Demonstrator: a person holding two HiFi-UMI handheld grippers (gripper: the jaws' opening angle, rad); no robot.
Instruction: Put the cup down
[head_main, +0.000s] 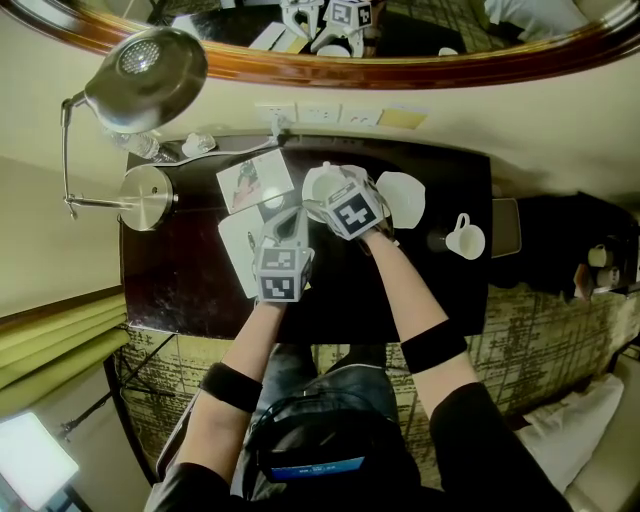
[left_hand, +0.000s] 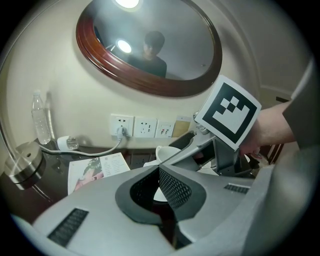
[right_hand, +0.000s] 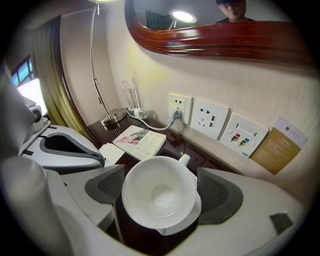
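Note:
A white cup (right_hand: 159, 194) stands upright on a white saucer (right_hand: 192, 217) on the dark table, handle toward the wall. My right gripper (right_hand: 160, 172) is open with the cup between its pads; the right pad stands clear of the cup and the left pad lies close beside its rim. In the head view the right gripper (head_main: 328, 196) hangs over the cup (head_main: 320, 183) near the table's back edge. My left gripper (head_main: 291, 222) hovers just left of it, shut on nothing. In the left gripper view its jaws (left_hand: 161, 176) meet, with the cup (left_hand: 167, 151) behind them.
A second saucer (head_main: 404, 198) lies right of the cup, and another white cup (head_main: 466, 239) stands further right. Two booklets (head_main: 255, 180) lie to the left, beside a lamp base (head_main: 148, 197) and a water bottle (head_main: 150, 148). Wall sockets (right_hand: 210, 119) line the wall behind.

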